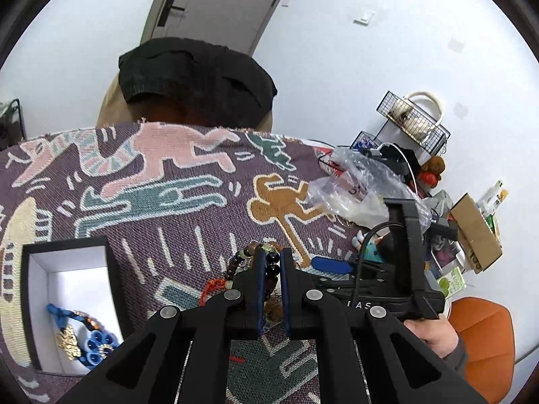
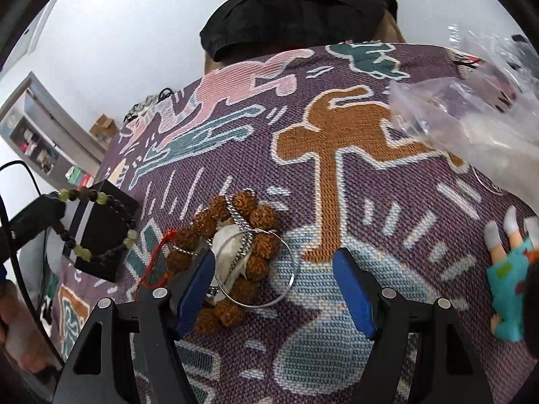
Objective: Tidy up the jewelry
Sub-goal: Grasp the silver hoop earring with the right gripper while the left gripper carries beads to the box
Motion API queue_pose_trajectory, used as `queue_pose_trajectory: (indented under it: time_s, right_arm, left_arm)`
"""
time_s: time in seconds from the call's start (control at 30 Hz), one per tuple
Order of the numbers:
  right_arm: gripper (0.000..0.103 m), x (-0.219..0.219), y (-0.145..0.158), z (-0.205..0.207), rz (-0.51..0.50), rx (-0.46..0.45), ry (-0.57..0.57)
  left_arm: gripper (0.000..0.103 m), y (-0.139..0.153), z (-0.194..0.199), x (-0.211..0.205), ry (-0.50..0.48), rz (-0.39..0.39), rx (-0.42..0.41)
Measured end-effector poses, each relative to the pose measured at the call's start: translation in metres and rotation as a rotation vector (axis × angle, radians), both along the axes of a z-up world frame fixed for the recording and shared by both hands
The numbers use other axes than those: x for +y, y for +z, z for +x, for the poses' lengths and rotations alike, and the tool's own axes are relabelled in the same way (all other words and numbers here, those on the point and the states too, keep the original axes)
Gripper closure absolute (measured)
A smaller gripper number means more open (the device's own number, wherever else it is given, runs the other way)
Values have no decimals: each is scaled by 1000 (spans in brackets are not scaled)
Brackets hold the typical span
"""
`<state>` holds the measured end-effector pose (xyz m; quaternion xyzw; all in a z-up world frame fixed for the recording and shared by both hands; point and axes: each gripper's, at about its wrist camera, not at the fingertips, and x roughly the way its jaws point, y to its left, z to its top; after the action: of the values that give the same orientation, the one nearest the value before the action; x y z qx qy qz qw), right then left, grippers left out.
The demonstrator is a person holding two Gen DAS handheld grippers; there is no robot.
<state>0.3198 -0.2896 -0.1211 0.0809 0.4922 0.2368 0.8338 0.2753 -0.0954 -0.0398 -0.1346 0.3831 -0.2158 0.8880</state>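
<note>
1. Partly done: the box (image 1: pixel 67 269) near the cloth's (image 1: pixel 188 208) left edge already holds a blue ornament (image 1: pixel 91 343).
2. The left gripper (image 1: pixel 271 269) is clamped on a bracelet (image 2: pixel 97 225) of dark and pale-green beads, which dangles beside the box.
3. Left: a heap (image 2: pixel 232 252) mid-cloth, of brown beads, chain, bangle and red cord.
4. The right gripper (image 2: pixel 276 289) hangs wide apart over the heap, empty.

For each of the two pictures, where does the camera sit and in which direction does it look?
Left wrist: sits on the left gripper, looking down along its jaws, shut on a dark bead bracelet, with a black box beside; the other hand shows.
Right wrist: sits on the right gripper, jaws open above a brown bead bracelet and a silver ring.
Shared: the patterned cloth, black box, dark bracelet, plastic bag.
</note>
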Motion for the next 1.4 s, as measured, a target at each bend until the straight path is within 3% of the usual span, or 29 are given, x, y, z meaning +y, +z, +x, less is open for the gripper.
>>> queue_pose_trajectory:
  time_s: [0.37,0.47,0.57,0.8,1.1,1.4]
  right_arm:
    - [30,14,-2,0,21,-11,70]
    - [37,14,-2,-1,5,-16,68]
    - [51,12,-2,-1,-7,-13,61]
    - [52,9,1,-6,15,-7,55]
    - [52,13,32,-18,29,-66,47]
    - [52,46,73,-32,31,-147,83]
  left_arm:
    - [95,1,-6,17,20,-9,-4]
    - [95,1,-6,20,21,-17,-2]
    - [95,3,-8,21,20,-19,-7]
    - [95,13,-15,26,21,-21,-25]
    - [95,29,-25,47,56,-34,-58]
    - [95,39,-37,86,122,-43,-82]
